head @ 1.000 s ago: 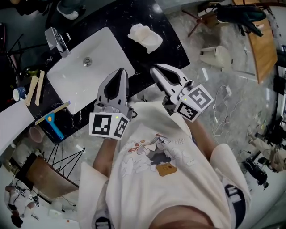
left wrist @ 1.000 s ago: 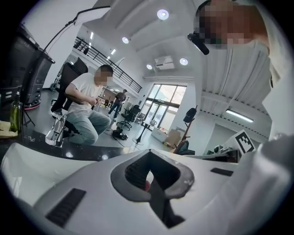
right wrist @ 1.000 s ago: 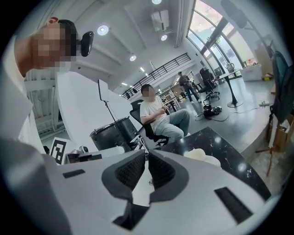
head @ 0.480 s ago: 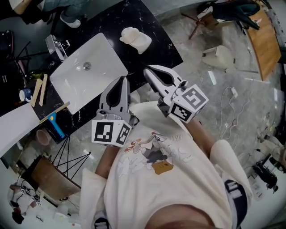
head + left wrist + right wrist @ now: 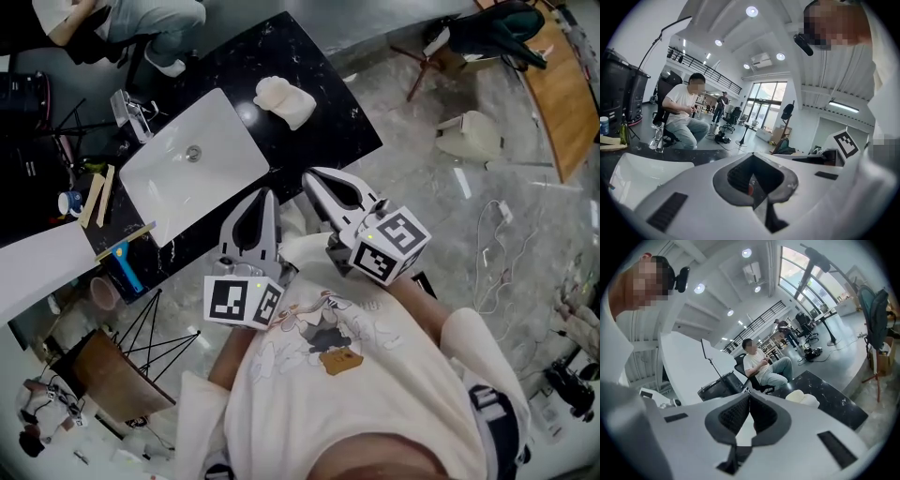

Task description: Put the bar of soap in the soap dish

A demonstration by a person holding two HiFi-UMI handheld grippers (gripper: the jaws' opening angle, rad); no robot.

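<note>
The left gripper (image 5: 265, 195) and the right gripper (image 5: 310, 178) were held side by side in front of the person's chest, just short of the near edge of the black counter (image 5: 323, 66), both pointing toward it. Each gripper's own view showed its jaws pressed together at the tips with nothing between them. In the hollow behind the left pads sat a reddish speck (image 5: 750, 189), too small to identify. The task's things lay well apart from both grippers, on the counter just right of the white sink (image 5: 202, 159). There they showed only as one pale lump (image 5: 284, 100). From the head view the bar of soap could not be told from the soap dish, nor whether it lay in the dish. The right gripper view gave no more: the lump was half hidden behind the gripper's own white body, with only its rounded top showing. The left gripper view did not show it at all, only a corner of the sink and a strip of the counter. The tap (image 5: 131, 106) stood at the sink's far left corner, partly lost against dark clutter. A seated person (image 5: 680, 117) sat beyond the counter, cut off at the top edge of the head view.
</note>
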